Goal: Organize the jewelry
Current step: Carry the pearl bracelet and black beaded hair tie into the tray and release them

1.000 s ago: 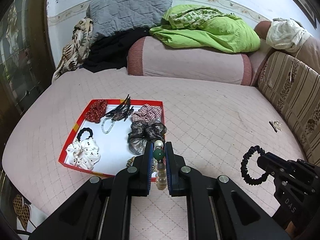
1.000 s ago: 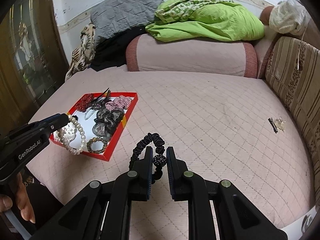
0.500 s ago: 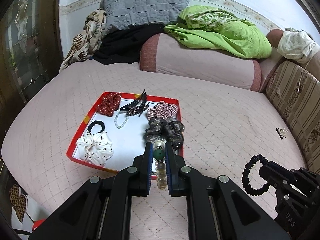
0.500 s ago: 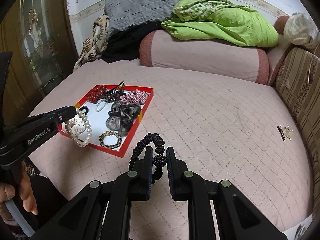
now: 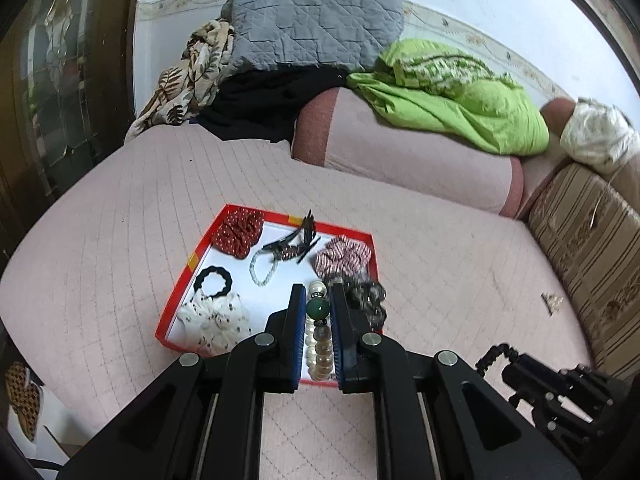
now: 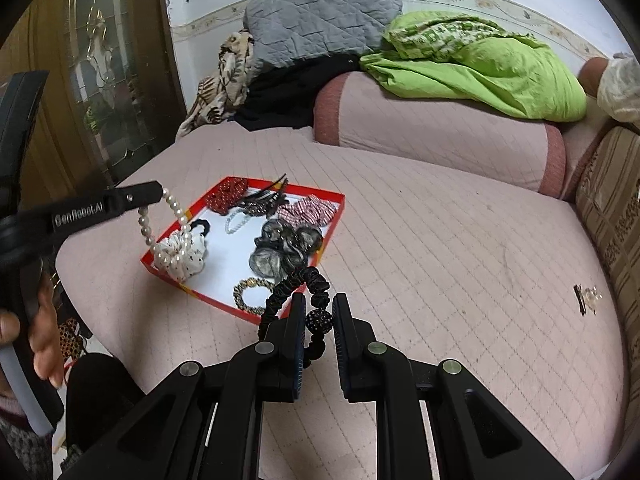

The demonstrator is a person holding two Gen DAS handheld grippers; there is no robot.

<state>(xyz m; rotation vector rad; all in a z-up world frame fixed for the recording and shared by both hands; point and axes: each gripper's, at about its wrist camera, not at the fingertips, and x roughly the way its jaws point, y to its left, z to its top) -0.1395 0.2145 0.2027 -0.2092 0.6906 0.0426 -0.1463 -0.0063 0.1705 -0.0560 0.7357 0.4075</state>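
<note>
Probably home: quilted sofa [image 6: 420,248], pillow [image 6: 320,12].

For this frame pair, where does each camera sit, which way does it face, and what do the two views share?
Left wrist: sits on the left gripper, looks down along the fingers, shut on a pearl bracelet with a green bead, over the red-rimmed white tray; the right gripper shows at lower right.
Right wrist: sits on the right gripper, shut on a black ruffled hair tie, facing the pink quilted bed; the left gripper and a hand show at left.
Shared: tray, bed, grey quilted pillow, green blanket.
</note>
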